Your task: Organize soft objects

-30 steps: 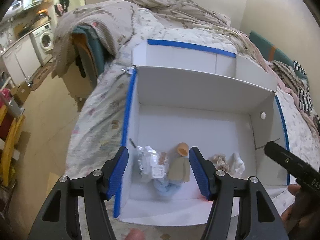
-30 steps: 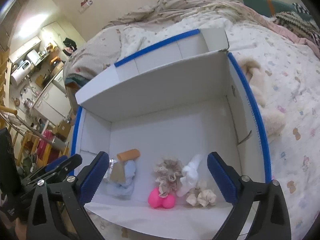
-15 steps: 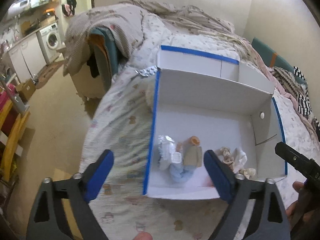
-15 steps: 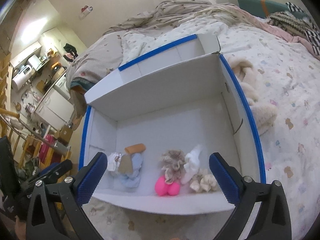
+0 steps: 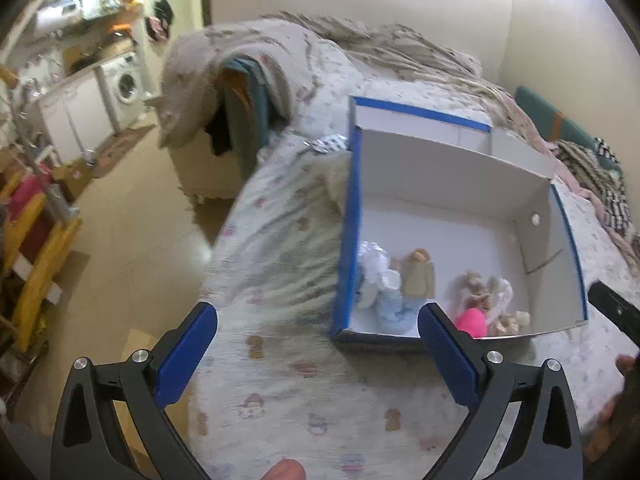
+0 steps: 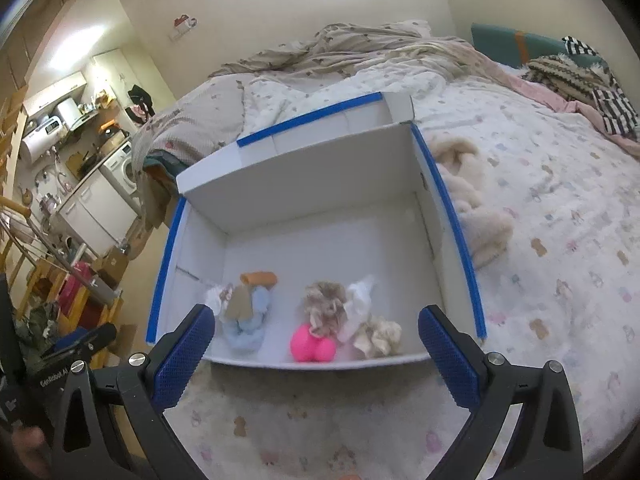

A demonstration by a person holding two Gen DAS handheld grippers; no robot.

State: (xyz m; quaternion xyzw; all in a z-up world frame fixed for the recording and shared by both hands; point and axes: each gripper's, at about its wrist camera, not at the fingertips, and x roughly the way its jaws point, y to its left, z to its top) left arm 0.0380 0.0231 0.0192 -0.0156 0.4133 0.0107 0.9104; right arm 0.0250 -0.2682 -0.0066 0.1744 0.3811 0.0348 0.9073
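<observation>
A white cardboard box (image 6: 300, 184) with blue-taped edges lies open on the bed. Along its near wall sit a pale blue cloth (image 6: 248, 328) with a tan piece (image 6: 239, 307) and an orange roll (image 6: 260, 278), a pink toy (image 6: 312, 344), a beige scrunchie (image 6: 326, 304), a white cloth (image 6: 360, 300) and a cream scrunchie (image 6: 378, 336). My left gripper (image 5: 316, 316) hovers over the bedsheet, in front of and left of the box (image 5: 346, 240). Its jaws are opening with nothing between them. My right gripper (image 6: 314, 314) stands open and empty just in front of the box.
A fluffy cream item (image 6: 472, 208) lies on the sheet against the box's right side. A crumpled duvet (image 6: 360, 52) covers the bed's far end. Left of the bed are bare floor (image 5: 132, 208), a washing machine (image 5: 124, 84) and yellow furniture (image 5: 36, 264).
Both grippers have drawn back from the box, so it looks smaller. The left jaws have spread much wider and the box has slid to the right in the left wrist view.
</observation>
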